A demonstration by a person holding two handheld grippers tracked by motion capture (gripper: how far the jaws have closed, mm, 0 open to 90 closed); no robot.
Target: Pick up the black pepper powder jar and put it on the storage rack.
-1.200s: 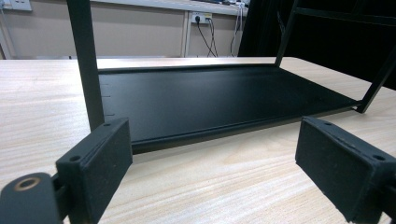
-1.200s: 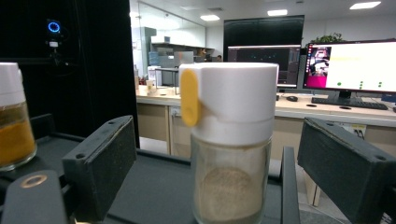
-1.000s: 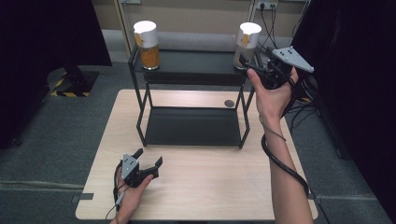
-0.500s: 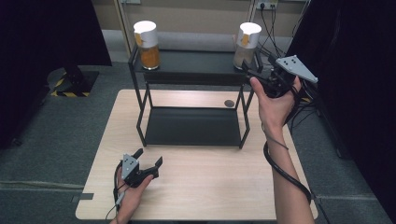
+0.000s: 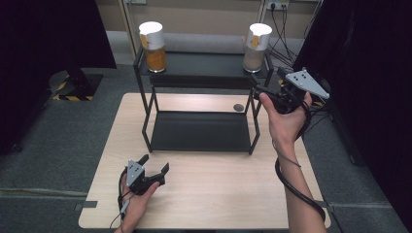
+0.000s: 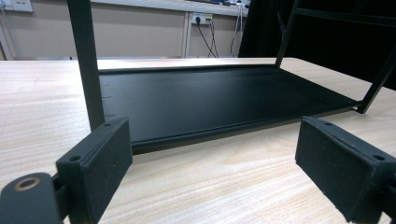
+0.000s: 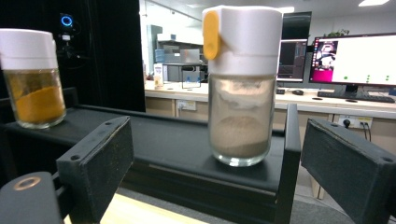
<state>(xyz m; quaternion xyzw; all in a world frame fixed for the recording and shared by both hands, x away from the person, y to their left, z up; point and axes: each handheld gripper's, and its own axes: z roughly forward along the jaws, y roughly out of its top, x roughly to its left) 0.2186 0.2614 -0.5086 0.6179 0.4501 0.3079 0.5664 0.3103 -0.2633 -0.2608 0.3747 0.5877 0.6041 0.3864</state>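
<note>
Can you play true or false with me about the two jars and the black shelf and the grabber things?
1. Both jars stand on the top shelf of the rack. True.
2. The jar with orange powder is lying on its side. False: it stands upright.
3. The right gripper is squeezing the jar with pale powder. False: its jaws are spread wide and the jar stands free beyond them.
4. The left gripper is open, low over the wooden table. True.
5. The bottom shelf is full of jars. False: nothing stands on it.
</note>
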